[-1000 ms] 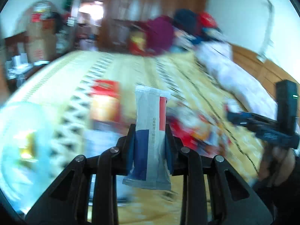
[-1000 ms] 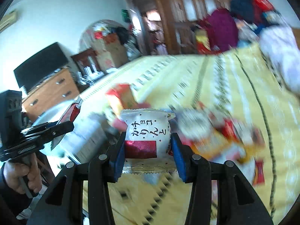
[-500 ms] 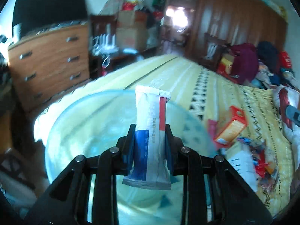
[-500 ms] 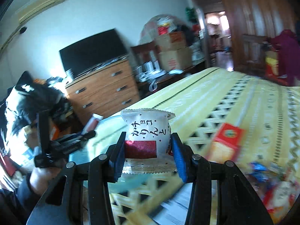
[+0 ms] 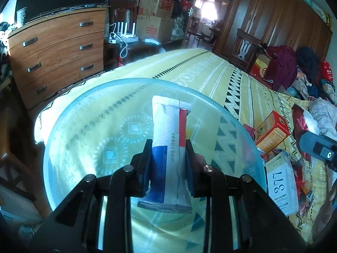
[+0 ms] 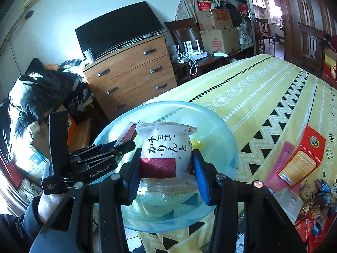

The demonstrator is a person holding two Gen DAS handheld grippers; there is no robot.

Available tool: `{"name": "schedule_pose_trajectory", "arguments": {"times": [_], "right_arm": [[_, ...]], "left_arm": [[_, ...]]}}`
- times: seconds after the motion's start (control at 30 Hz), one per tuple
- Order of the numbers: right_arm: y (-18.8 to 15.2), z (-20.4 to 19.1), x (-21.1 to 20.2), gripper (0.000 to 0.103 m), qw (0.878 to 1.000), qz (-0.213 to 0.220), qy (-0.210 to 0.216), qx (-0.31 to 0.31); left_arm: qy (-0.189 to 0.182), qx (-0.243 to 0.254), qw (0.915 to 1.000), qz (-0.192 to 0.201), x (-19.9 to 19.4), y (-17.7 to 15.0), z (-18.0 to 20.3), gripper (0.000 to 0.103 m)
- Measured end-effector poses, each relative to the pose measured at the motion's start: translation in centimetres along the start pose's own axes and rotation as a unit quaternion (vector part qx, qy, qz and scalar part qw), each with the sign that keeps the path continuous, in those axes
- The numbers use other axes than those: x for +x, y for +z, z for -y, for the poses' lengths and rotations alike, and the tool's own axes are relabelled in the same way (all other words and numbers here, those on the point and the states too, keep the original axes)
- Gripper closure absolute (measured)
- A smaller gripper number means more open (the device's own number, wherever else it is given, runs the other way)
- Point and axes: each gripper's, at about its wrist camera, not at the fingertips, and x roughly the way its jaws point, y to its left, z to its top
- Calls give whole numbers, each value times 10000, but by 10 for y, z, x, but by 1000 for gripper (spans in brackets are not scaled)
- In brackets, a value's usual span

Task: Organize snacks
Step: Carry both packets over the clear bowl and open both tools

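My left gripper [image 5: 168,158] is shut on a white, blue and red snack bar [image 5: 169,147] and holds it upright over a clear blue bowl [image 5: 69,126] on the yellow bedspread. My right gripper [image 6: 166,168] is shut on a white snack pouch with black script and a red patch [image 6: 165,149], also above the bowl [image 6: 223,132]. The left gripper [image 6: 124,145] shows in the right wrist view, over the bowl's left rim. A small yellow item [image 6: 198,144] lies in the bowl.
An orange box [image 5: 271,130], a white box marked 377 [image 5: 282,187] and several loose snack packets [image 6: 316,210] lie on the bed right of the bowl. A wooden dresser [image 5: 56,57] with a TV [image 6: 120,31] stands beyond the bed's edge. Clothes [image 5: 294,67] are piled at the far end.
Both grippers have swung left from the snack pile to above the blue bowl, each still holding its snack. The views have steadied.
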Motion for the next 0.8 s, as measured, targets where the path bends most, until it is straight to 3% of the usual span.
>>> {"name": "schedule_pose_trajectory", "arguments": {"times": [0.8], "right_arm": [[-4, 1, 10, 53, 9999, -140, -2, -2]], "left_arm": [[7, -1, 10000, -33, 5, 0, -5, 75]]}}
